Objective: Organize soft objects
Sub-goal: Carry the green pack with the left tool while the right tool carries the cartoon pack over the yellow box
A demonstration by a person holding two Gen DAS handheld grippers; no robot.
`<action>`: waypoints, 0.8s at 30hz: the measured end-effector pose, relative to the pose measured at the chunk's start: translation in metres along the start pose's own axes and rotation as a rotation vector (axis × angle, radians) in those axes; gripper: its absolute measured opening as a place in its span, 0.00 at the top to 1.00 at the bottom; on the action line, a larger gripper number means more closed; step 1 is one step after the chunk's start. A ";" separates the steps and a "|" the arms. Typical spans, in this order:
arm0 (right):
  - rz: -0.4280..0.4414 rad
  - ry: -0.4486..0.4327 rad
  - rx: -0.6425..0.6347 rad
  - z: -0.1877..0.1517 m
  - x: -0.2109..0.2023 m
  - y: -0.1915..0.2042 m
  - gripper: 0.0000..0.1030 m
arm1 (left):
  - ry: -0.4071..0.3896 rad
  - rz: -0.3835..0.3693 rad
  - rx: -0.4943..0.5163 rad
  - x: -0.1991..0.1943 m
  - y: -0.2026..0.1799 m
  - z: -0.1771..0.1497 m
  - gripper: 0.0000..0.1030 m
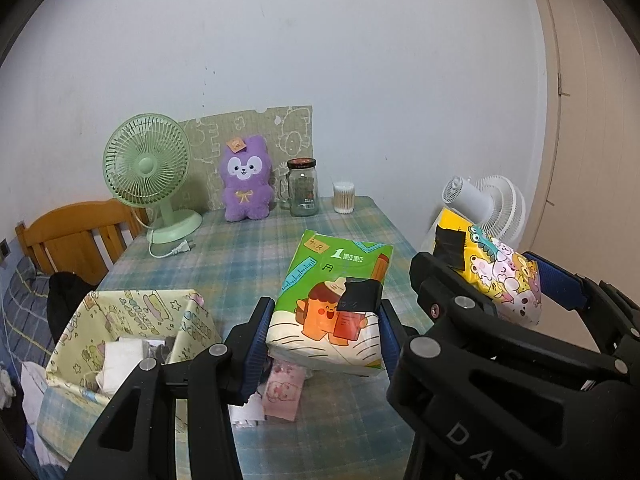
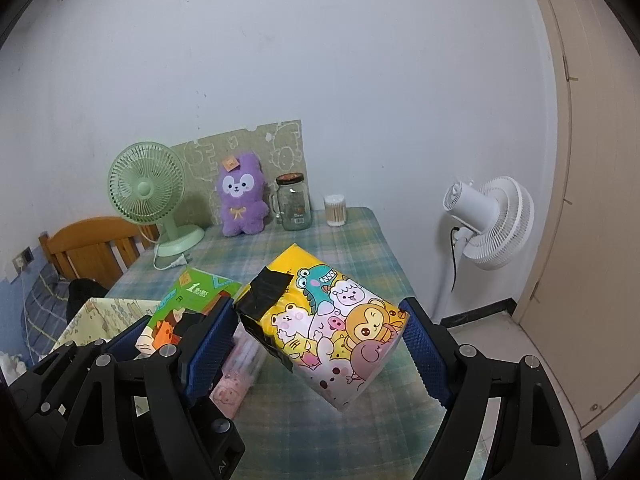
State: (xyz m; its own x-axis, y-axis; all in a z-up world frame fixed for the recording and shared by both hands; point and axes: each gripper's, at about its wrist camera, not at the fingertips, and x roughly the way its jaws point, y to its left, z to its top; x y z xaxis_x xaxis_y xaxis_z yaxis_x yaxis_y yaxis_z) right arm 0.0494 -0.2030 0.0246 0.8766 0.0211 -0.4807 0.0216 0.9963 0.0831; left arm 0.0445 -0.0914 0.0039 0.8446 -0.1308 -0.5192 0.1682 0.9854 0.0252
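My left gripper (image 1: 322, 332) is shut on a green tissue pack (image 1: 336, 308) and holds it above the table. My right gripper (image 2: 320, 344) is shut on a yellow cartoon-animal tissue pack (image 2: 332, 320), also lifted; it shows in the left wrist view (image 1: 500, 276) to the right. A pink tissue pack (image 1: 282, 394) lies on the checked tablecloth (image 1: 240, 264) under the green one. A yellow patterned fabric box (image 1: 120, 340) with white items inside stands at the front left. A purple plush bunny (image 1: 246, 180) sits at the back.
A green desk fan (image 1: 148, 176), a glass jar (image 1: 303, 188) and a cotton-swab tub (image 1: 344, 197) stand along the back wall. A white floor fan (image 2: 496, 220) is right of the table. A wooden chair (image 1: 76, 240) is at the left.
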 end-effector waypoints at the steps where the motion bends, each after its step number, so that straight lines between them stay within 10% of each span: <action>1: -0.002 0.001 0.001 0.000 0.000 0.002 0.18 | 0.000 0.000 0.005 0.000 0.003 0.001 0.49; 24: 0.022 -0.013 -0.034 0.021 0.011 0.071 0.18 | -0.047 0.041 0.021 -0.007 0.067 0.019 0.48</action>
State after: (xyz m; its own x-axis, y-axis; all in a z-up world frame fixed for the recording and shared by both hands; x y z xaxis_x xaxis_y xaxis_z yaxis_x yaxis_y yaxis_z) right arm 0.0704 -0.1340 0.0434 0.8830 0.0417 -0.4675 -0.0138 0.9979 0.0631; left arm 0.0597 -0.0266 0.0254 0.8740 -0.0961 -0.4764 0.1432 0.9876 0.0636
